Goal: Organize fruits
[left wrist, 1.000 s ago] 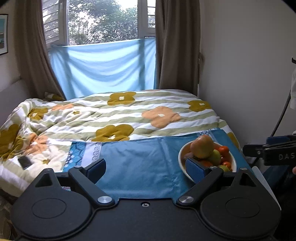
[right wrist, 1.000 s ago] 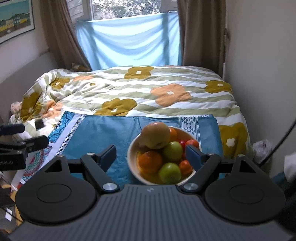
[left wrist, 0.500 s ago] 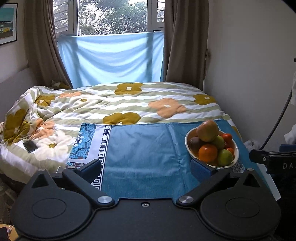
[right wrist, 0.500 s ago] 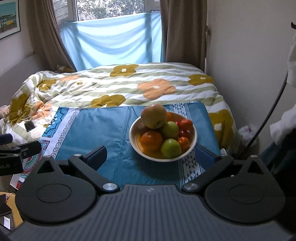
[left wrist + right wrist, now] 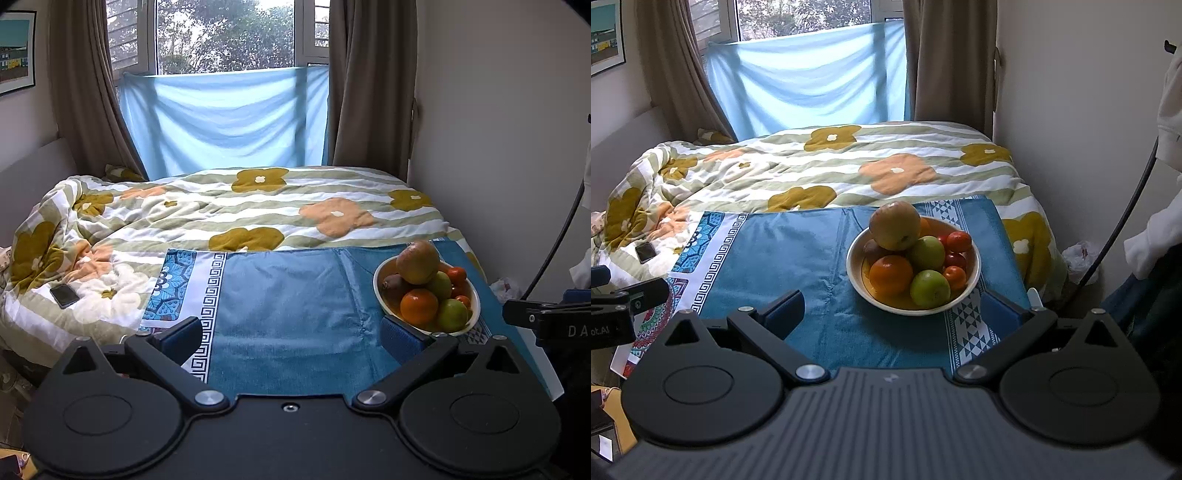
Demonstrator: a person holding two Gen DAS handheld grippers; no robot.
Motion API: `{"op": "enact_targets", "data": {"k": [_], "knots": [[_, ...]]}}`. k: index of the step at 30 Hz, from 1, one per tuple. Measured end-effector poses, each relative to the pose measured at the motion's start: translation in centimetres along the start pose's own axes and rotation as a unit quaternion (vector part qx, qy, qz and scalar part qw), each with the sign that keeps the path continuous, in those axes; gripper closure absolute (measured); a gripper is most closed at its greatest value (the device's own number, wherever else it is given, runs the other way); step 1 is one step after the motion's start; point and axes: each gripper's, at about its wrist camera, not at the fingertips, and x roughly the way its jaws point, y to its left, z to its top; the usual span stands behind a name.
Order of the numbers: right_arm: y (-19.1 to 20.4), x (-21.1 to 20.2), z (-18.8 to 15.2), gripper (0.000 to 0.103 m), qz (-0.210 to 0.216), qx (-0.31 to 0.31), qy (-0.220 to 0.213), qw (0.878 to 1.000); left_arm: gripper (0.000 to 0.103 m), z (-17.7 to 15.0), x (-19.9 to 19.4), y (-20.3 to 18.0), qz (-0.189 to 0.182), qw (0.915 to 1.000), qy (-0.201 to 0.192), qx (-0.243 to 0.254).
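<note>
Both jaws spread wide, nothing between them: left hand-held gripper, its jaws just opened further, and right hand-held gripper. The fruit bowl sits on the blue cloth near the bed's right front edge.

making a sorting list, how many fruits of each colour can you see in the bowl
In the bowl, by colour, visible fruit only:
Red-green apple, on top: 1
Green apples: 2
Large orange: 1
Small red-orange fruits: 3
Brown fruit, partly hidden: 1
Total: 8, perhaps more underneath
</note>
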Motion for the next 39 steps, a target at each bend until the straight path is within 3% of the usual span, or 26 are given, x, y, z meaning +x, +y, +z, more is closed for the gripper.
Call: {"op": "enact_targets", "data": {"k": [39], "knots": [[-0.17, 0.72, 0.25, 0.000, -0.002, 0.008, 0.009, 1.000, 0.000, 0.18, 0.56, -0.03, 0.008, 0.9999, -0.004, 0.009]]}}
